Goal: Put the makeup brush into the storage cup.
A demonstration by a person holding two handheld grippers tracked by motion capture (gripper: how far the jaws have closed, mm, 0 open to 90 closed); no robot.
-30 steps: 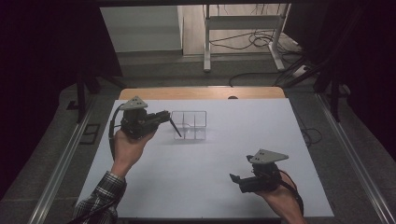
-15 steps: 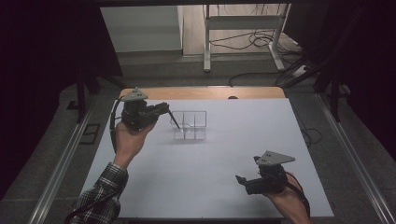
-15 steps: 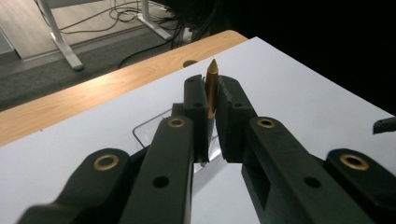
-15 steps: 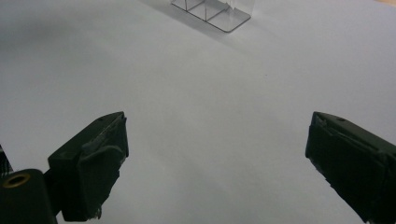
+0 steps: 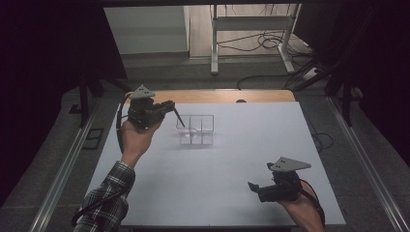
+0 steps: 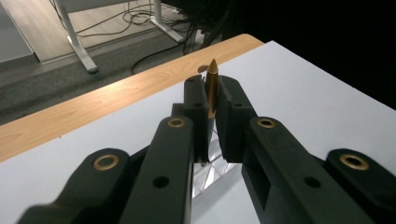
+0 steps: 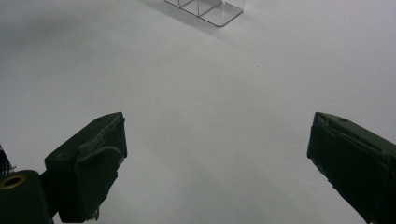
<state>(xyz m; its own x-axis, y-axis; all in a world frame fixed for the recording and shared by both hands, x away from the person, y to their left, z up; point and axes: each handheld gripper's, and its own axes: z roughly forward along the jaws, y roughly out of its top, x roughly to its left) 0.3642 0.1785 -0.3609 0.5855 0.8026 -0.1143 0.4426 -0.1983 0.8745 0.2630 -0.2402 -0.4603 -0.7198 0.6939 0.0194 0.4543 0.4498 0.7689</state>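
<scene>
My left gripper (image 5: 169, 105) is held above the far left of the white table, shut on a dark pen (image 5: 178, 117) that slants down toward the left edge of a clear divided holder (image 5: 196, 129). In the left gripper view the pen's gold tip (image 6: 212, 88) sticks up between the closed jaws of the left gripper (image 6: 211, 95), with the holder (image 6: 210, 170) below. My right gripper (image 5: 252, 187) is low near the front right. Its jaws have just been opening and stand wide in the right gripper view (image 7: 215, 140), with nothing between them.
The white table top (image 5: 241, 150) has a wooden strip (image 5: 217, 95) along its far edge. Beyond it are a floor with cables and a metal desk frame (image 5: 251, 29). The holder's corner (image 7: 205, 9) lies well ahead of the right gripper.
The left gripper has moved a little up and toward the far edge with the pen in it. The right hand has drifted slightly to the right.
</scene>
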